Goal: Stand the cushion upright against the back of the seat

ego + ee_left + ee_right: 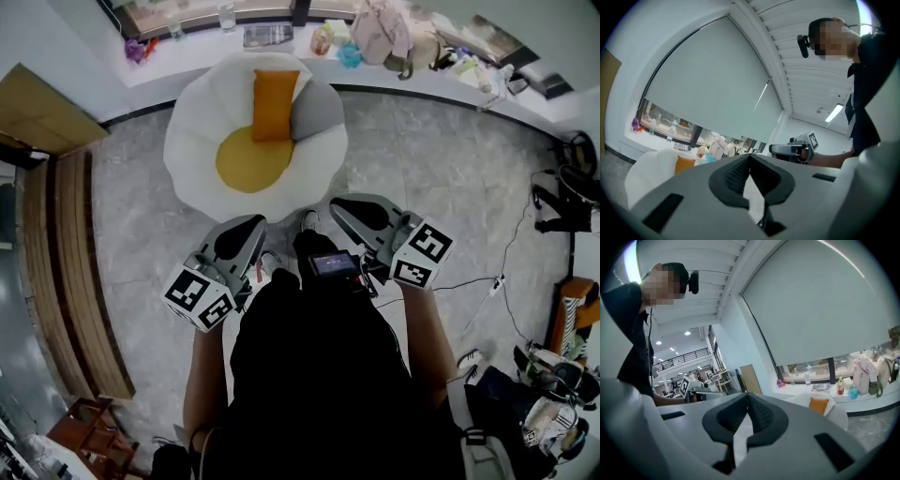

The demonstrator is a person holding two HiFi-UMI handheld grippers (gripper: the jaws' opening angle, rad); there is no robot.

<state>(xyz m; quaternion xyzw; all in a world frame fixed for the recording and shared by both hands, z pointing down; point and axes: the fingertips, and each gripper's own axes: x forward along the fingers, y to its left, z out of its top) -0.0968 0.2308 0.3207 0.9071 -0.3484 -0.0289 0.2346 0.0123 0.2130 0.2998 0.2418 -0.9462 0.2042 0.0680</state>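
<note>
Floor: grey stone-look floor (pixel 441 169), bare btwn both grippers & the chair, so nothing in the way.
Ledge: white window ledge (pixel 192 58) behind the chair, far ahead of both grippers; bottles, pink bag (pixel 380 33) & small odds on it.
Blind: pale roller blind (pixel 717 79) above the ledge, up ahead of the left gripper.
Sides: wooden slat bench (pixel 70 272) off to the L of the left gripper; cable (pixel 487 281) on the floor to the R of the right gripper.
Chair: white petal-shaped chair (pixel 202 122) straight ahead of both grippers, well apart from them; round yellow seat pad (pixel 251 159) in it.
Cushion: orange cushion (pixel 275 103) upright against the chair back, lower edge on the seat pad; ahead of both grippers, touched by neither.
Grey cushion: grey cushion (pixel 314 114) just beside the orange one, on its R, also against the back.
Left gripper: left gripper (pixel 750 157) has jaws pressed together, nothing btwn them; held close to the person's body, aimed toward the chair.
Right gripper: right gripper (pixel 747 395) has jaws together too, empty; alongside the left one, near it, not touching.
</note>
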